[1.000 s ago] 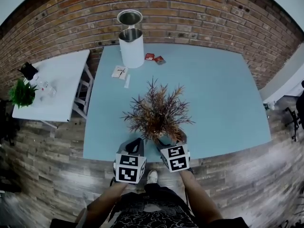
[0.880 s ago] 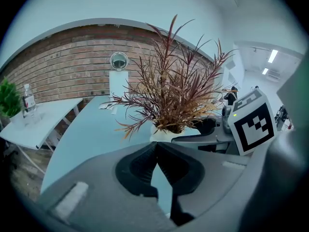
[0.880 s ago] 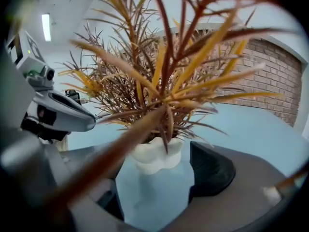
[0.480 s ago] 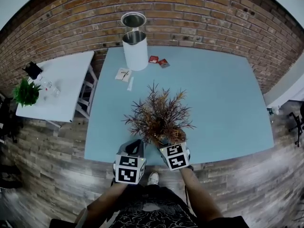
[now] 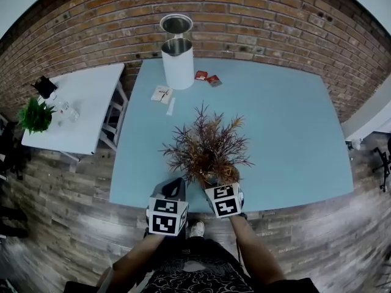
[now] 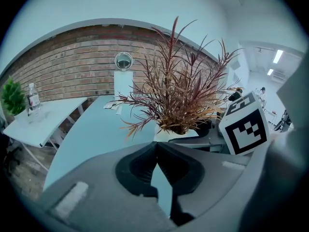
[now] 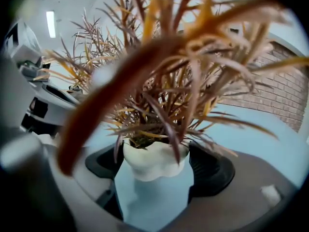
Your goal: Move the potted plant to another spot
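Side table (image 5: 85,96): white, far left, apart from the main table; holds a green plant (image 5: 35,116) and a clear bottle (image 6: 33,99).
Floor (image 5: 67,218): grey-brown wood planks.
Canister (image 5: 178,63): white, open-topped, at the table's far edge by the wall.
Papers (image 5: 162,94): flat on the table, just near-left of the canister.
Left gripper (image 6: 156,146): clenched, jaw tips meeting, nothing between them; at the table's near edge, just left of the plant.
Packets (image 5: 208,78): two, red, right of the canister.
Plant (image 5: 209,148): reddish-brown, upright in a white pot (image 7: 145,168), on the table close to its near edge.
Right gripper (image 7: 158,158): released; jaws spread wide with the pot between them.
Table (image 5: 287,127): pale blue, flat.
Wall (image 5: 275,23): red brick, along the far side.
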Demonstrator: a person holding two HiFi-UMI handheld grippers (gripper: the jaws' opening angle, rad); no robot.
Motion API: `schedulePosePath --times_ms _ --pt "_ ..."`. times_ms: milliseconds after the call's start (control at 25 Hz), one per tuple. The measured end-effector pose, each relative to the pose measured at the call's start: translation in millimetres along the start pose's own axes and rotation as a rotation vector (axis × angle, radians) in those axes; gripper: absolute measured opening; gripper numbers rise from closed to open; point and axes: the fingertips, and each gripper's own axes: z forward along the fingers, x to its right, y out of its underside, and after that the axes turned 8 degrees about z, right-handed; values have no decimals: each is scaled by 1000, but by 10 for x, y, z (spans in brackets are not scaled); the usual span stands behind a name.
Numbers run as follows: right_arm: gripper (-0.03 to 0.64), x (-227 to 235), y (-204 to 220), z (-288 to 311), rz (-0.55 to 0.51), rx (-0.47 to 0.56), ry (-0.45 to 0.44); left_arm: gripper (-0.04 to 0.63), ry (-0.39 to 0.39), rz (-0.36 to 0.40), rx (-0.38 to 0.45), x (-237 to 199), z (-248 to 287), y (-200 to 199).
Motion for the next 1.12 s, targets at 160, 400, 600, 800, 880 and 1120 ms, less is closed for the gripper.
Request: schedulePosePath --times_ms 160,400,600,800,880,1120 --pt "419 11 -18 33 12 -4 19 2 6 0 3 -15 30 -25" --pt "419 21 -38 120 25 -12 34 2 16 2 4 -65 129 -79" --pt "419 67 -99 156 32 -28 64 2 23 4 6 -97 211 -156" --pt "419 94 -123 276 52 -31 82 2 27 7 6 -170 291 -214" --pt "419 105 -123 307 60 -43 89 2 28 7 4 -198 321 -232" --pt "419 139 -178 403 83 -68 105 2 35 13 -5 -261 411 -294"
